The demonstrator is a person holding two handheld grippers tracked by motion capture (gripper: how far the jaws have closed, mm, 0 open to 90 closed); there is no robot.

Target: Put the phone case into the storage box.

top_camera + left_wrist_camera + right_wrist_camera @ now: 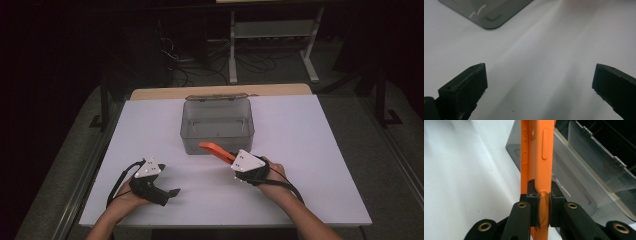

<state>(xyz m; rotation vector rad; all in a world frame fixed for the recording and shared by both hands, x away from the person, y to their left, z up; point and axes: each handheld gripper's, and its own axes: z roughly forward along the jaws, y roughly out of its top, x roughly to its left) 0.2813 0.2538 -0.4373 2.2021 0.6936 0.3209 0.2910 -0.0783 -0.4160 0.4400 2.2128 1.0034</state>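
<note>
The orange phone case [537, 157] is clamped between the jaws of the right hand-held gripper [235, 159], which pinch it so tight that its soft edge is squeezed in. The long axis of the case runs straight out from this gripper, up and forward toward the grey plastic box [217, 125]. The box stands open just ahead of the case's free end, so I judge that the coming move is a short carry over its near wall. The left hand-held gripper [539, 87] is farther from the box, with jaws wide apart and nothing between them, low over the white counter [320, 165].
</note>
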